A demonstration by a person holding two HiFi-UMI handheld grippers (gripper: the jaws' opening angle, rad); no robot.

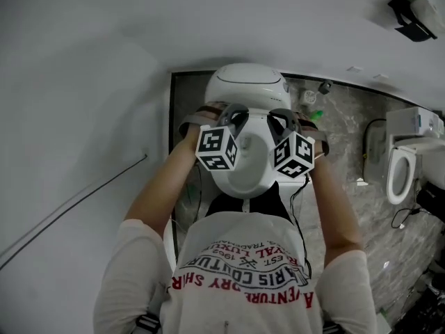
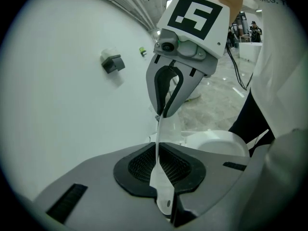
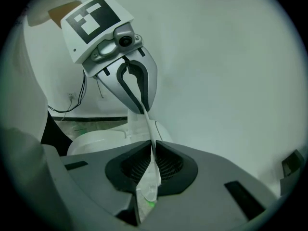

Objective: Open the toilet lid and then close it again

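Note:
The white toilet (image 1: 247, 85) stands against the wall, straight ahead of the person. Its lid (image 1: 249, 160) is lifted off the seat and held between both grippers. My left gripper (image 1: 235, 115) is shut on the lid's left edge, my right gripper (image 1: 281, 118) on its right edge. In the left gripper view the thin lid edge (image 2: 161, 182) runs between my pads (image 2: 139, 165), and the right gripper (image 2: 166, 112) clamps the far side. The right gripper view mirrors this: lid edge (image 3: 147, 186) in my jaws, left gripper (image 3: 143, 109) opposite, seat (image 3: 96, 141) below.
A pale wall (image 1: 83, 82) rises close on the left. Grey marble floor (image 1: 348, 124) spreads to the right, where a second toilet (image 1: 400, 176) stands with cables (image 1: 403, 218) nearby. A dark fixture (image 1: 414, 9) hangs at the upper right, and a small box (image 2: 111, 61) is on the wall.

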